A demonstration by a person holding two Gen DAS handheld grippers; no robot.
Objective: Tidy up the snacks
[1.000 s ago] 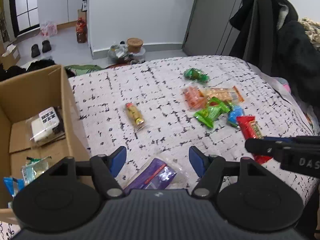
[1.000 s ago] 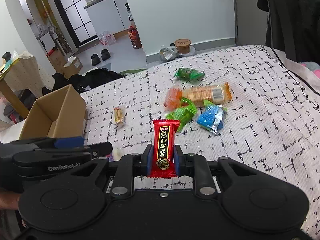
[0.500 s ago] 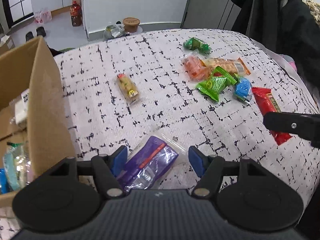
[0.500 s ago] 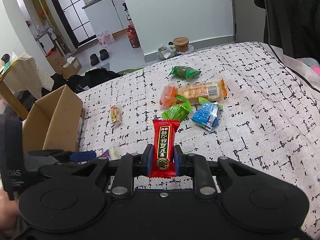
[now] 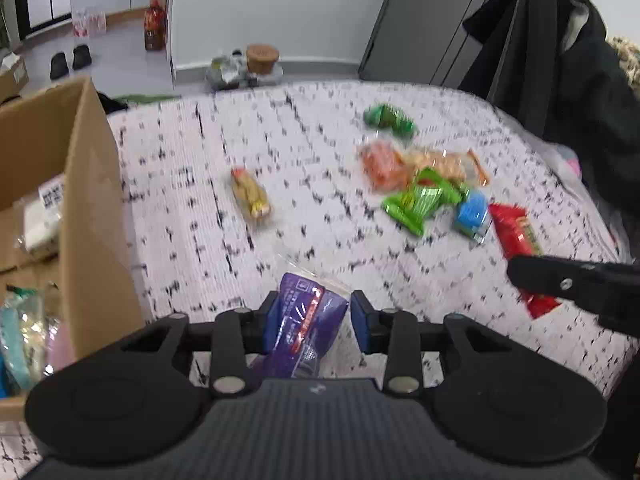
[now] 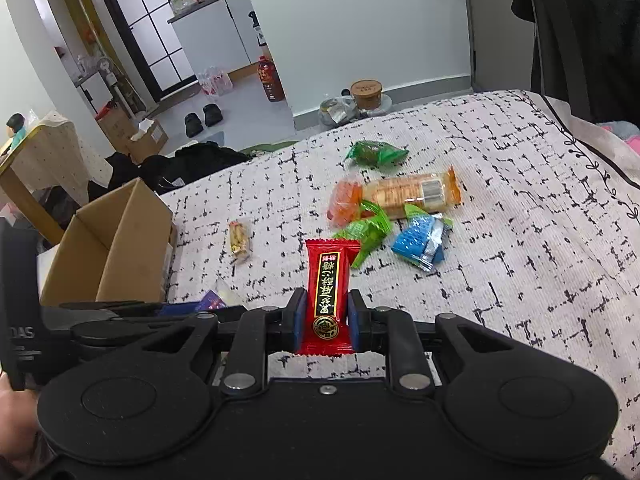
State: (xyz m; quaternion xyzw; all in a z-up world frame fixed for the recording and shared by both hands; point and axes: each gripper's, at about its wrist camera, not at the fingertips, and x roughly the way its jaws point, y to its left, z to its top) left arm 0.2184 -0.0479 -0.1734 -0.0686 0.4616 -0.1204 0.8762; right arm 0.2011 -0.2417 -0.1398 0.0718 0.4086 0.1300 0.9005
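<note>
- Left tongs (image 5: 313, 316) closing on the purple packet (image 5: 306, 322) near the bed's (image 5: 320, 240) front edge, just beside the cardboard box (image 5: 94, 216). Left pad is on the wrapper; right pad looks a sliver off it.
- Right tongs (image 6: 327, 314) narrow, clamped on the red candy bar (image 6: 329, 288), which stands upright above the bed.
- To do this well: let the left jaws finish on the packet body, not on the clear seam flap sticking out ahead, which I judge would slip.
- Lift only once both pads bite; the wrapper is glossy and soft, so expect it to crumple.
- The box wall is right at the left pad, so go up before swinging over it.
- Rest of the snacks sit mid-bed toward the far right side: green packet (image 6: 366, 236), blue packet (image 6: 420, 242), orange cracker pack (image 6: 408, 192), dark green candy (image 6: 376, 153), and a small yellow snack (image 6: 239, 238) alone nearer the box.
- Hard to see: the left view is motion-blurred. The packet's near end is hidden under the tongs body.
- Box contents are cut off at the frame edge; only a white bag (image 5: 44, 216) and teal wrappers (image 5: 20, 340) show.
</note>
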